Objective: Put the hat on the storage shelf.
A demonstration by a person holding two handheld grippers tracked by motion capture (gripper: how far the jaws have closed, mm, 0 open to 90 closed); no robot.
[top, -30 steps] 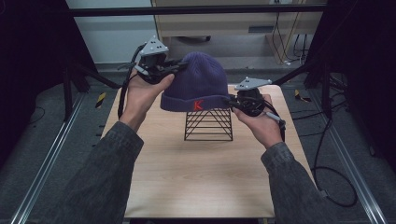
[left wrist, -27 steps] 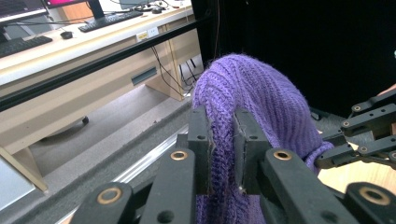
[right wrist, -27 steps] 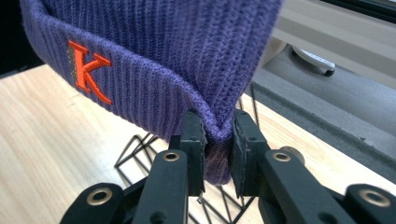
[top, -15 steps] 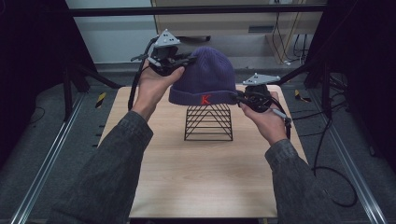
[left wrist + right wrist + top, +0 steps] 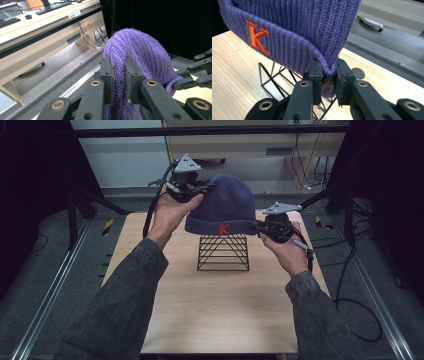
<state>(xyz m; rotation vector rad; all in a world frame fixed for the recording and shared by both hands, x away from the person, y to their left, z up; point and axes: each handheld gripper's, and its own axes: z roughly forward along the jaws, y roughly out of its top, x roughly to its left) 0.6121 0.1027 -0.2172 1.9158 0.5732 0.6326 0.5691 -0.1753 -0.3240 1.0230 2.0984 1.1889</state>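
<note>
A purple knitted beanie (image 5: 225, 205) with a red K on its cuff hangs in the air just above a black wire stand (image 5: 223, 252) on the wooden table (image 5: 215, 310). My left gripper (image 5: 202, 187) is shut on the beanie's upper left side; in the left gripper view the knit (image 5: 135, 55) is pinched between the jaws of the left gripper (image 5: 119, 80). My right gripper (image 5: 260, 226) is shut on the cuff's right edge. In the right gripper view the right gripper (image 5: 329, 75) clamps the folded cuff of the beanie (image 5: 299, 30), with the wire stand (image 5: 274, 77) below.
The table's near half is bare wood. Black frame bars (image 5: 210, 131) run across the back, and a light desk (image 5: 37, 22) with keyboards stands beyond. Cables (image 5: 350, 285) trail on the floor to the right of the table.
Both grippers have lifted the beanie up off the wire stand; the left hand rose more, tilting the hat. A gap now shows between cuff and stand.
</note>
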